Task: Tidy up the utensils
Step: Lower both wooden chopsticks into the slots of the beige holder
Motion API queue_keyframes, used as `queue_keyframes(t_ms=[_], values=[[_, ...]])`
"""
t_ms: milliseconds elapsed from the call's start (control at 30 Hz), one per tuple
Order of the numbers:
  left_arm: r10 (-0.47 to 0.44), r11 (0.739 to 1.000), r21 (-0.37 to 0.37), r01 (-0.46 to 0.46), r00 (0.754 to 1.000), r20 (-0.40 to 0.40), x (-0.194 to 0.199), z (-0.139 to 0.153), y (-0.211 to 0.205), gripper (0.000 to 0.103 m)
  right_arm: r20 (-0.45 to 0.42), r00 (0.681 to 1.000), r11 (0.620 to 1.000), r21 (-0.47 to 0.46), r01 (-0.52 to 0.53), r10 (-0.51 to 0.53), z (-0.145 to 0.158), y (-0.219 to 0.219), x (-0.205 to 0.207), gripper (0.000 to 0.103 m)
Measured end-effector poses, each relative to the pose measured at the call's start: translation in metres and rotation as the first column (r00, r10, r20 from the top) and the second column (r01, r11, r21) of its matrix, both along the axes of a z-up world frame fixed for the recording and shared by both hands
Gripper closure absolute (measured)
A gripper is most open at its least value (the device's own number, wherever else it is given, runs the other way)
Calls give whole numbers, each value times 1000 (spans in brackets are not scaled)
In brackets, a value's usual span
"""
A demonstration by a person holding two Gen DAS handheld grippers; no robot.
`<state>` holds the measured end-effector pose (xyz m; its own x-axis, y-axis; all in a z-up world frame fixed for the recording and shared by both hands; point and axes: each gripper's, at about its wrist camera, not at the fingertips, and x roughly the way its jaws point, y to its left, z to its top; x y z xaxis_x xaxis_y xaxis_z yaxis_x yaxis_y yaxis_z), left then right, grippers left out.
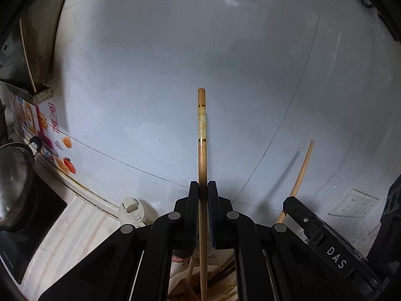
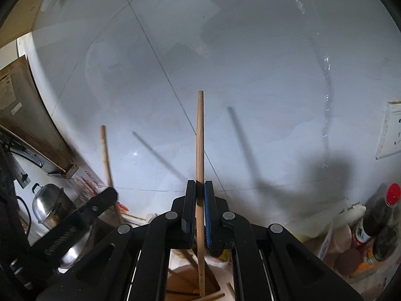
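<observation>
Evidently each chopstick is light, stiff and smooth enough to pivot or slip, so a pinch near mid-shaft suits it better than one near an end. The left gripper (image 1: pixel 203 193) has its jaws clenched on the banded chopstick (image 1: pixel 202 135), which stands up the centre of the frame; the right gripper (image 2: pixel 200 193) likewise clamps the plain chopstick (image 2: pixel 199 138). Both lower ends vanish behind the gripper bodies, and the utensil clutter (image 2: pixel 185 286) at the bottom edge is too dark and cut off to sort out.
</observation>
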<state>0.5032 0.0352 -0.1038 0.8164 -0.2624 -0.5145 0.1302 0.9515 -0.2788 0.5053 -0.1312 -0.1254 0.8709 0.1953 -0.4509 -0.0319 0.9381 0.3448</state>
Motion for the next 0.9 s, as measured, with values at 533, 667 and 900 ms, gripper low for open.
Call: queue_keyframes(t_ms=[533,667,900], values=[[-50,997,54,51,999,-11,8,-32,-15,99,44,998,999,-44,-32,34,-29,8,-9,97],[-76,992,95,78,997,-28,6,-34,-20,98,40,998,997,-56,-47,49,-28,11,-12,97],[-108,984,133,115,992,-59,-2,-36,-25,98,38,998,997,-59,-55,57,-25,7,-21,96]])
